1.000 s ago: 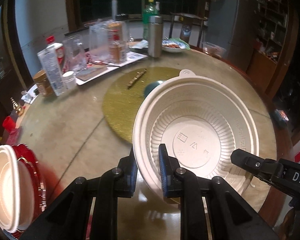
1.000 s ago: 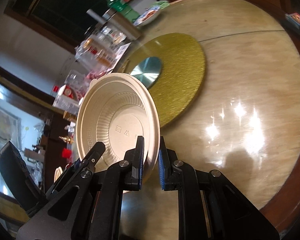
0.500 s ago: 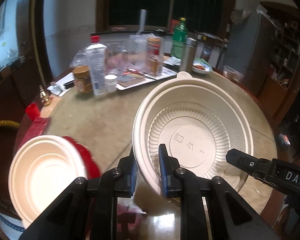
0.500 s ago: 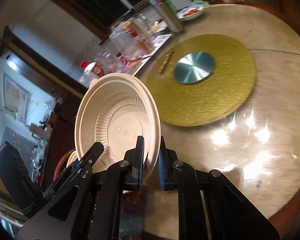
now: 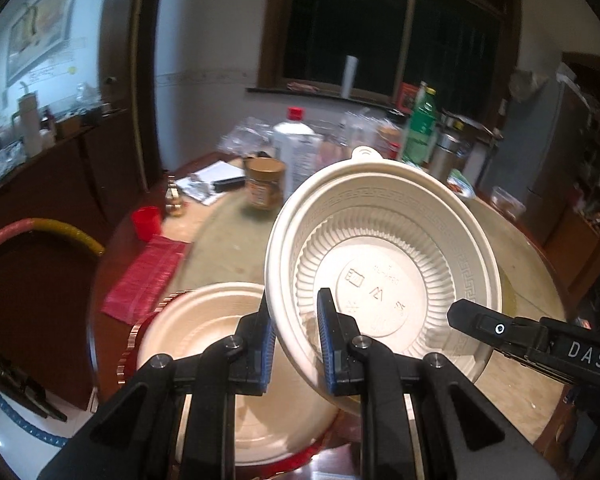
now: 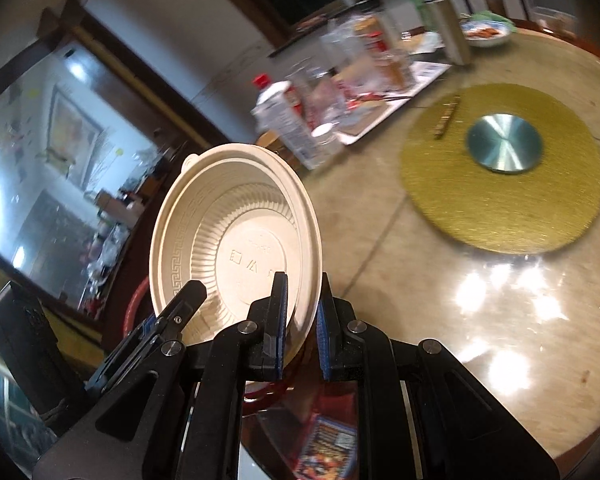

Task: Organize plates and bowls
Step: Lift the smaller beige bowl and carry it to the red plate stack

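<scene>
A cream plastic bowl (image 5: 380,264) hangs tilted in the air, held by both grippers at opposite sides of its rim. My left gripper (image 5: 296,336) is shut on the bowl's left rim; my right gripper (image 6: 302,320) is shut on the right rim of the same bowl (image 6: 236,232). In the left wrist view the right gripper's finger (image 5: 472,320) shows at the bowl's right side. Just below and to the left, a second cream bowl (image 5: 220,340) sits on a red plate (image 5: 140,332) at the table's near edge.
The round table carries a gold mat (image 6: 500,200) with a metal disc (image 6: 504,142) in its middle. Bottles, jars and a tray (image 5: 296,148) crowd the far side. A red cup (image 5: 146,222) and a red packet (image 5: 144,276) lie near the left edge.
Both grippers have carried the cream bowl left and upward, away from the gold mat. It now hangs over the bowl on the red plate and is tilted more.
</scene>
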Motion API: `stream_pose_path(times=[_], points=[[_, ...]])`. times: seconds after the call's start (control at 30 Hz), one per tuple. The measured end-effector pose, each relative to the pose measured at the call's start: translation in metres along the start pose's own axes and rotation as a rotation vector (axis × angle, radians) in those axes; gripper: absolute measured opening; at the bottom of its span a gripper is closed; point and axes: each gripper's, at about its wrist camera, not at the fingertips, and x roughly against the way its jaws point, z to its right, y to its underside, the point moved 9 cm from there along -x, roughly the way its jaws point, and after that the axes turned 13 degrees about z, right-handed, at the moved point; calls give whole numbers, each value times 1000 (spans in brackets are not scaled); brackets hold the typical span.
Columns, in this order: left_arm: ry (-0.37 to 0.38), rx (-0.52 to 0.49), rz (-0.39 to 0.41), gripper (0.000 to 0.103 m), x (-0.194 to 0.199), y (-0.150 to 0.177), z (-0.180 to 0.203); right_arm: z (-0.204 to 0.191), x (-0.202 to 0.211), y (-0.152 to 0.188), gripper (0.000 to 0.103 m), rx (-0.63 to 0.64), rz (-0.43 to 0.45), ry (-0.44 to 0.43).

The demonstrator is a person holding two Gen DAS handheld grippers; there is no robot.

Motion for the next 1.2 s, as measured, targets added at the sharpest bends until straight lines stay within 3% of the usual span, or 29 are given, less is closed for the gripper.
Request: stream_pose_path(times=[0.43,1.2], points=[[-128,21,-20,18,3,14,-66,-52,-40,39,14,78,-138,-80],[-179,14,-102,18,-5,46,-89,-51,-70,71,14,91,-247,-64]])
